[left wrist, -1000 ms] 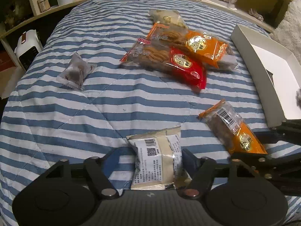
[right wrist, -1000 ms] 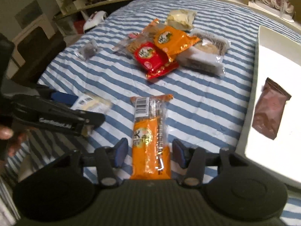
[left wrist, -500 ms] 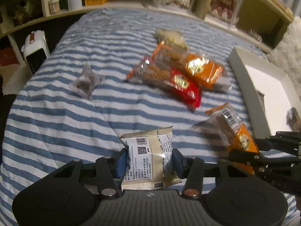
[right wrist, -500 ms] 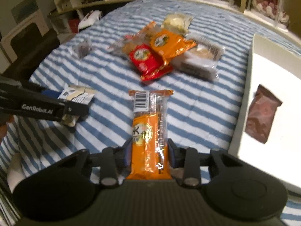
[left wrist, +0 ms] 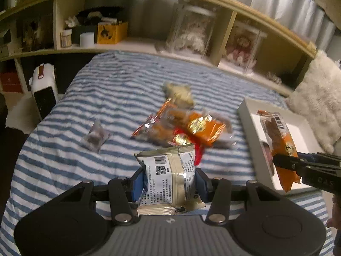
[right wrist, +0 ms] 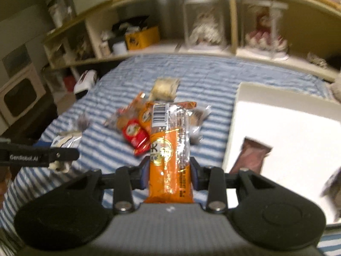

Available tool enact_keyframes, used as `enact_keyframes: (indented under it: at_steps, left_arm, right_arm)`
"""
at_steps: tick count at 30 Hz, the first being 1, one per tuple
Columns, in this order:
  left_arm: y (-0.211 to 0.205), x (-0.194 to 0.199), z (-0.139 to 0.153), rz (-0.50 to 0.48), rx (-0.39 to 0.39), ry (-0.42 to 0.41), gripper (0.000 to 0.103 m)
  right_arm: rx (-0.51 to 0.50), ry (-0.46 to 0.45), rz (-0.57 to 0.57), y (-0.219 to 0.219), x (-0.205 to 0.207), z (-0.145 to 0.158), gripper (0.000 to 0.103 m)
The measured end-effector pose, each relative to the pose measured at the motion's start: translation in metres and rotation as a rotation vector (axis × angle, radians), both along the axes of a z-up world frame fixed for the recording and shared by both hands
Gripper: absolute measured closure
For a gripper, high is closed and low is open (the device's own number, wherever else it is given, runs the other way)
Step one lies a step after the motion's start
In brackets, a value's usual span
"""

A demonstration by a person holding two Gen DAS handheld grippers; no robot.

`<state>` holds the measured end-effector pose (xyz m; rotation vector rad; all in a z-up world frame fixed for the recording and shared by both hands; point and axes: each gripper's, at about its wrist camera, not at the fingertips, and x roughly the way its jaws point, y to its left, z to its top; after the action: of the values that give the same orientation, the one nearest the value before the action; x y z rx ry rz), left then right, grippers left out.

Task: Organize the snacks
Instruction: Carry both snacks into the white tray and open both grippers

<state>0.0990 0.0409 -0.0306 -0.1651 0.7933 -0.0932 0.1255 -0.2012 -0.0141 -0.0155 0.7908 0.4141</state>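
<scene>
My left gripper [left wrist: 169, 184] is shut on a cream snack packet [left wrist: 170, 177] with a QR label, held above the blue striped bedspread [left wrist: 64, 160]. My right gripper [right wrist: 169, 176] is shut on a long orange snack packet [right wrist: 169, 149]; the left wrist view shows this packet [left wrist: 279, 140] lifted over the white box [left wrist: 247, 128] at the right. A brown packet [right wrist: 251, 155] lies inside the box [right wrist: 287, 132]. A pile of orange and red packets [left wrist: 187, 128] lies mid-bed, with a pale packet [left wrist: 179, 93] behind it and a small dark packet [left wrist: 94, 138] to the left.
A shelf unit [left wrist: 149, 42] with jars, boxes and display cases runs along the far edge of the bed. A white heater [left wrist: 43, 89] stands at the left of the bed. A white fluffy rug [left wrist: 317, 106] lies beyond the box.
Both grippers closed on their packets and lifted them off the bedspread. The right gripper carried the orange packet rightward over the white box.
</scene>
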Motion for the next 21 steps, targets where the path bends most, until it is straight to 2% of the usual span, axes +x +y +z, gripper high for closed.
enact_keyframes:
  at_steps: [9,15,21]
  left_arm:
    - [-0.020,0.002,0.022,-0.027,0.013,-0.063,0.052]
    - [-0.056,0.009,0.035,-0.094,0.005,-0.093,0.052]
    - [-0.102,0.019,0.043,-0.173,-0.011,-0.117,0.052]
  right_arm:
    - [0.004,-0.092,-0.059,-0.032,-0.007,0.031,0.061]
    - [-0.014,-0.121,-0.068,-0.050,-0.005,0.048,0.061]
    - [-0.014,-0.122,-0.130,-0.089,-0.003,0.052,0.061]
